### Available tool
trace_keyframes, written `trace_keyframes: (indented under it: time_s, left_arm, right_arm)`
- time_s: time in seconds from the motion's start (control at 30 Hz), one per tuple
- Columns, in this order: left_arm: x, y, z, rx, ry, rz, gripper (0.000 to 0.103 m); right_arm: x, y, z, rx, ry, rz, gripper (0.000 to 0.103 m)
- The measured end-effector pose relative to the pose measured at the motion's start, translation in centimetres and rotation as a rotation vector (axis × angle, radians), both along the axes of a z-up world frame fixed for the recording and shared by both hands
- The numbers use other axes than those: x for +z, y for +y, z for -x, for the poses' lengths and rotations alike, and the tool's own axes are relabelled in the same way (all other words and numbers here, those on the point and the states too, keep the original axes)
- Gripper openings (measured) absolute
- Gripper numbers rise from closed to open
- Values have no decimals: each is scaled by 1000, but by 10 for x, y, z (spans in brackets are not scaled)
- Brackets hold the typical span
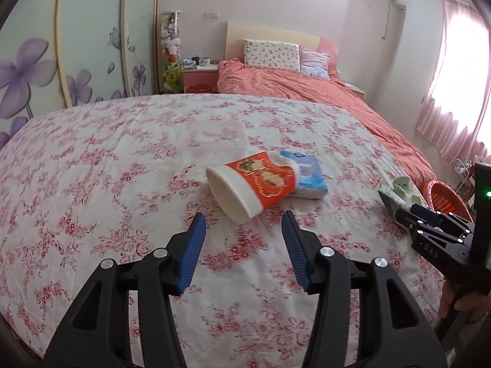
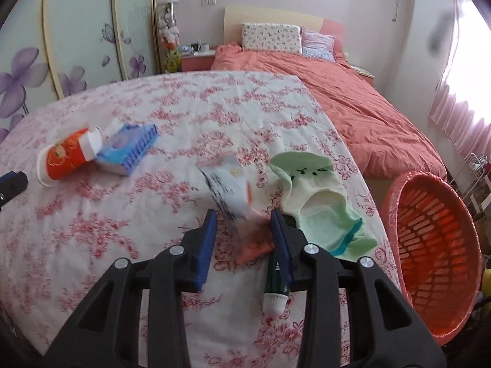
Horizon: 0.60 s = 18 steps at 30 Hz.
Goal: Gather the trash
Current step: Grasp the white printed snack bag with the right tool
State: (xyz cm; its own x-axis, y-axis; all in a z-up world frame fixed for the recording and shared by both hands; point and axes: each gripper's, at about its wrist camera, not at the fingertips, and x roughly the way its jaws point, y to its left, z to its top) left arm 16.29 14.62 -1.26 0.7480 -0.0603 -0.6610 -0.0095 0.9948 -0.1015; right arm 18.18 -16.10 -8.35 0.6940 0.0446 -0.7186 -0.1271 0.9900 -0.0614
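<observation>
An orange and white paper cup (image 1: pixel 251 184) lies on its side on the floral bedspread (image 1: pixel 92 184), leaning on a blue tissue pack (image 1: pixel 307 174). My left gripper (image 1: pixel 244 216) is open just short of the cup's mouth, touching nothing. In the right wrist view a crumpled white and orange wrapper (image 2: pixel 236 190) lies between the fingers of my right gripper (image 2: pixel 243 212). The left pad (image 2: pixel 206 242) stands clear of it, so this gripper is open. A dark green tube with a white cap (image 2: pixel 276 291) lies under the right finger. The cup (image 2: pixel 64 159) and tissue pack (image 2: pixel 129 150) show far left.
A pale green sock (image 2: pixel 316 196) lies right of the wrapper. An orange basket (image 2: pixel 435 257) lined with pink plastic stands off the bed's right edge. A clear plastic sheet (image 1: pixel 214 132) lies beyond the cup. A coral duvet (image 1: pixel 307 92) and pillows cover the far bed.
</observation>
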Motion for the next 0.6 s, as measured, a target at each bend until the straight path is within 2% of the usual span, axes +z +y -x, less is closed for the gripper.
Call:
trace_keyframes:
  time_s: [0.27, 0.3, 0.6]
  left_arm:
    - [-8, 9, -10, 7, 28, 44, 52]
    - [-8, 10, -11, 7, 30, 48, 52]
    - [-13, 12, -33, 5, 65, 119, 52]
  right_arm:
    - [0, 5, -2, 7, -3, 19, 14]
    - [1, 6, -2, 10, -6, 13, 9]
    - [17, 9, 12, 10, -42, -28, 8]
